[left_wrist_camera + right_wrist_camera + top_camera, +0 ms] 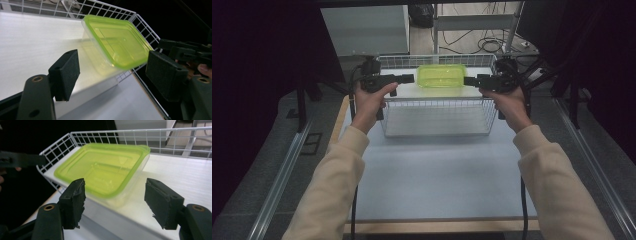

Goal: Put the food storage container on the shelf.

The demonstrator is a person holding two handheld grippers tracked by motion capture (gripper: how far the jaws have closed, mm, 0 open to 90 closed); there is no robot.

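Both grippers, left [411, 78] and right [467, 80], fingers spread wide, gripping nothing. Clear rectangular plastic container with lime-green lid [441, 76] sits free between them in white wire basket [437, 129].

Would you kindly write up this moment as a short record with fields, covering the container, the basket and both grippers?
container: clear plastic food container with a lime-green lid, lid on
location: on the white shelf inside the white wire basket, toward the back
left gripper: open, beside the container's left end, not touching
right gripper: open, beside the container's right end, not touching
held: nothing
surface: pale blue table
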